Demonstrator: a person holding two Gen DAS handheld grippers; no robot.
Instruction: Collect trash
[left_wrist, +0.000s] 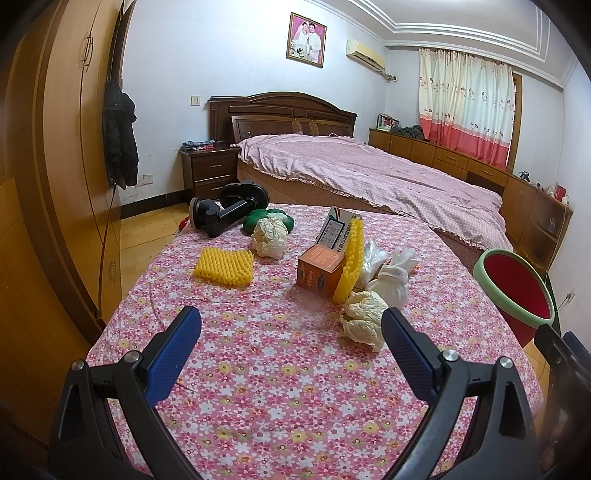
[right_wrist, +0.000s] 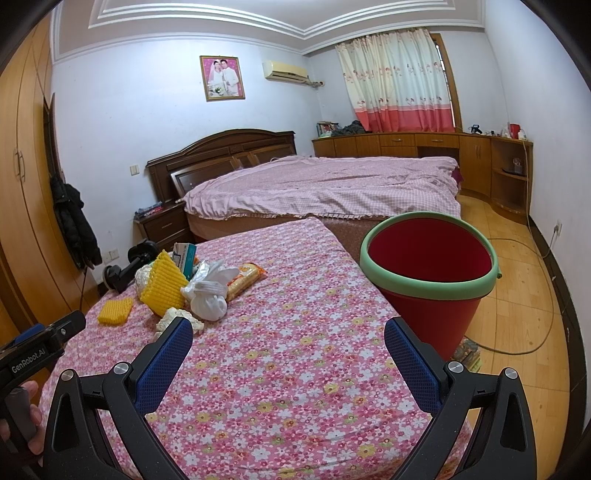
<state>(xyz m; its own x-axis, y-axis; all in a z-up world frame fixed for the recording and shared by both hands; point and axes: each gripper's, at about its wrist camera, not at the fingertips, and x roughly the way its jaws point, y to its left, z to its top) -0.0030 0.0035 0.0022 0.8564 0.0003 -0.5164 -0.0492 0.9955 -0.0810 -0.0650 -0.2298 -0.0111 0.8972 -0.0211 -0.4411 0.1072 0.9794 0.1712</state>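
A crumpled paper ball (left_wrist: 364, 317) lies on the floral tablecloth (left_wrist: 277, 369), just beyond the right finger of my open left gripper (left_wrist: 291, 325). A second paper ball (left_wrist: 269, 236) sits farther back. White plastic bags (left_wrist: 388, 273) lie beside an orange box (left_wrist: 319, 269) and a yellow foam net (left_wrist: 351, 258). A flat yellow foam piece (left_wrist: 225, 266) lies to the left. The red bin with a green rim (right_wrist: 428, 269) stands at the table's right edge. My right gripper (right_wrist: 288, 336) hangs open and empty over the cloth (right_wrist: 295, 369), left of the bin. A biscuit packet (right_wrist: 243, 278) lies behind the bags (right_wrist: 208, 295).
A black phone holder (left_wrist: 221, 210) and a green round object (left_wrist: 273, 218) sit at the table's far end. A bed (left_wrist: 369, 173) lies beyond the table, a wardrobe (left_wrist: 55, 166) stands at left. A cable (right_wrist: 543, 295) runs over the wooden floor right of the bin.
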